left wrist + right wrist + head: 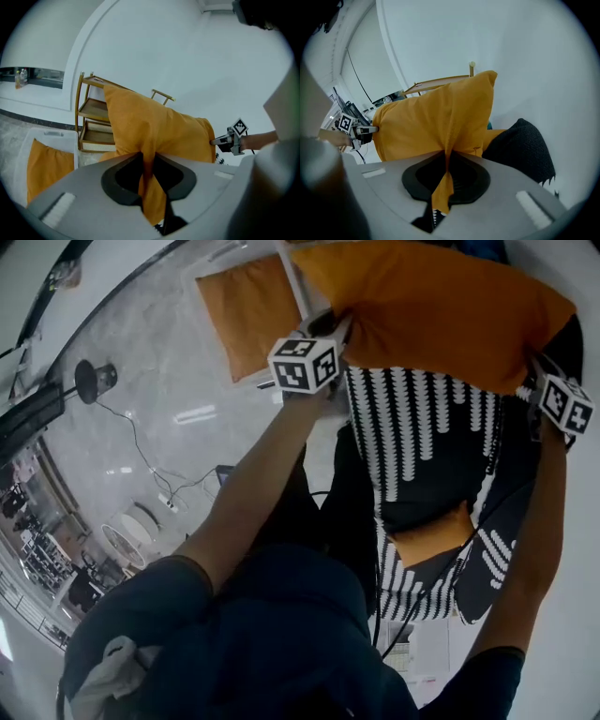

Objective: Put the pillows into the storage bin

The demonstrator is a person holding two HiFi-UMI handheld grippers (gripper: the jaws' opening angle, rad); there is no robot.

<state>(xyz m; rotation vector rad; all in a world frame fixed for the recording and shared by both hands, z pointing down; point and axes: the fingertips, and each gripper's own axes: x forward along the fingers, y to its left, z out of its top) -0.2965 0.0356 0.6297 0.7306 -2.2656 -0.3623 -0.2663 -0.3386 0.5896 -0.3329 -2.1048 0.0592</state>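
I am holding the orange pillow (431,306) stretched between both tongs; the left tongs (147,169) and right tongs (446,165) are each clenching its fabric; the storage bin (51,137), holding another pillow (47,164), is lying beyond the left tongs; I am judging level grips safest while swinging it over.

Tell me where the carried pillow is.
Head view, top centre: the orange pillow spans between the left gripper and right gripper, each pinching one end, beside the black-and-white patterned fabric.
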